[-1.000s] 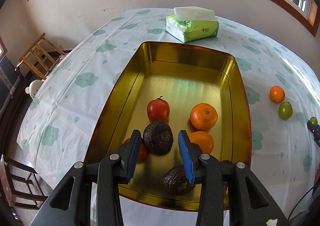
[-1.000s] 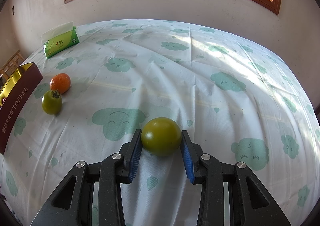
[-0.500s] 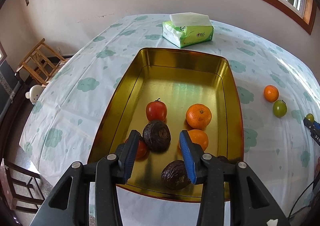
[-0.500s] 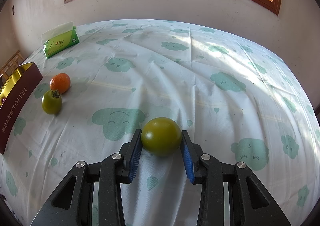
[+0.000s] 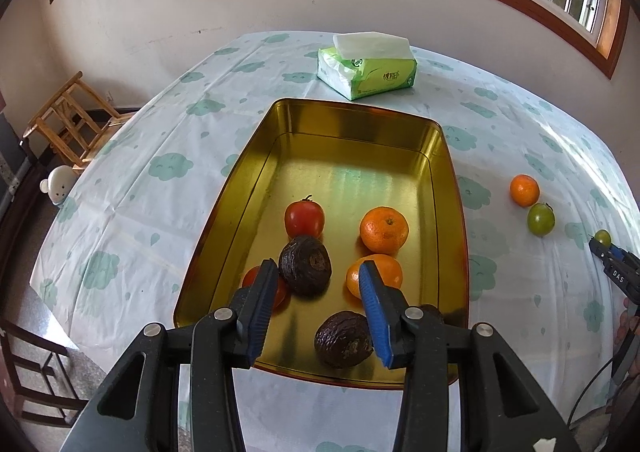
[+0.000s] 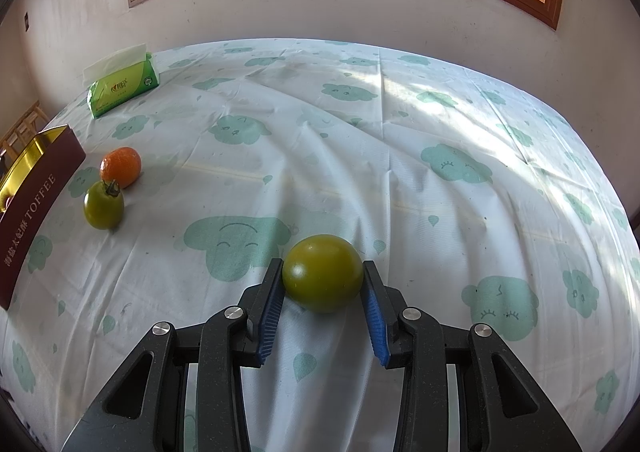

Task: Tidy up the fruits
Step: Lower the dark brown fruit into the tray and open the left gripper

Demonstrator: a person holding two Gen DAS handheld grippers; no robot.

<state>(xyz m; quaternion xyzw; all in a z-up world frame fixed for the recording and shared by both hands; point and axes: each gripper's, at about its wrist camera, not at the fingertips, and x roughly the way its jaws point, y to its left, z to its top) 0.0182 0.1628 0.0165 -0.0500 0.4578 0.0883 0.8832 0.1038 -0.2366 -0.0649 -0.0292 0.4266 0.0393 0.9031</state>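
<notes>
My right gripper (image 6: 322,266) is shut on a green tomato (image 6: 323,272) that rests on the cloud-print tablecloth. A mandarin (image 6: 121,166) and a smaller green tomato (image 6: 104,205) lie to its left, beside the toffee tin (image 6: 36,187). My left gripper (image 5: 317,266) hovers open over the near end of the gold tin tray (image 5: 448,155), holding nothing. Inside lie a red tomato (image 5: 304,217), two mandarins (image 5: 384,230), two dark wrinkled fruits (image 5: 306,264) and a second red tomato (image 5: 280,290) half hidden by my left finger.
A green tissue pack (image 5: 366,69) stands behind the tray. A wooden chair (image 5: 68,119) and a dark chair (image 5: 28,372) stand off the table's left edge. The tablecloth (image 6: 440,131) lies wrinkled to the right of the held tomato.
My left gripper has drawn back a little from the fruits in the tray, so the dark fruit sits farther past its fingertips. The right gripper and its tomato have not moved.
</notes>
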